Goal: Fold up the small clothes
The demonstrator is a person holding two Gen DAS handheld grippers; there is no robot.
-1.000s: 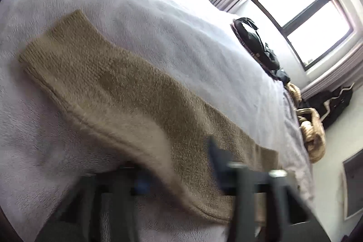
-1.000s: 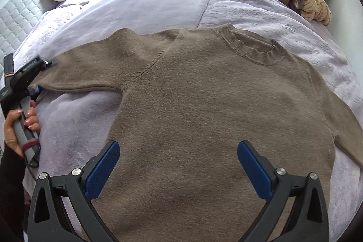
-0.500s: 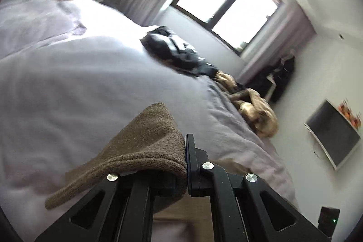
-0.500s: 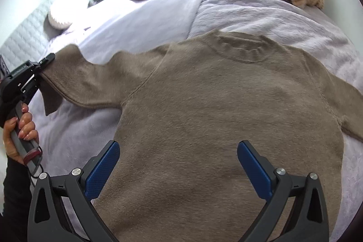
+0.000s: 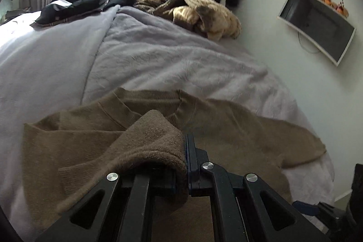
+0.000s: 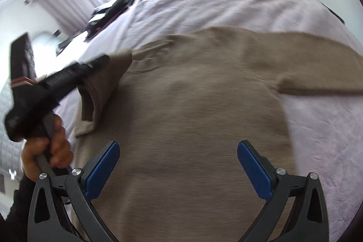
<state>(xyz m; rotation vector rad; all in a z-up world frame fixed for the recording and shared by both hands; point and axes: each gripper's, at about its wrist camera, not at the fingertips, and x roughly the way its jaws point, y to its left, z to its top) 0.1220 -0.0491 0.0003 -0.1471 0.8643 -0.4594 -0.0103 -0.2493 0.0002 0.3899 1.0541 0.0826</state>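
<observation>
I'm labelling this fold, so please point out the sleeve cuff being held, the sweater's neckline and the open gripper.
sleeve cuff (image 5: 158, 142), left wrist view, on the knit draped over the shut jaws.
neckline (image 5: 149, 98), left wrist view, on the ribbed collar band.
right gripper (image 6: 178, 165), right wrist view, midway between its blue fingertips.

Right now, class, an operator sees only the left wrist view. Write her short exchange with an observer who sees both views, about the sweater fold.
Operator: I hold the sleeve. Is the right gripper open?
Observer: Yes, open and empty, over the sweater body.
Operator: What carries the left gripper?
Observer: A hand grips its handle, at the sweater's left edge in the right wrist view.
</observation>
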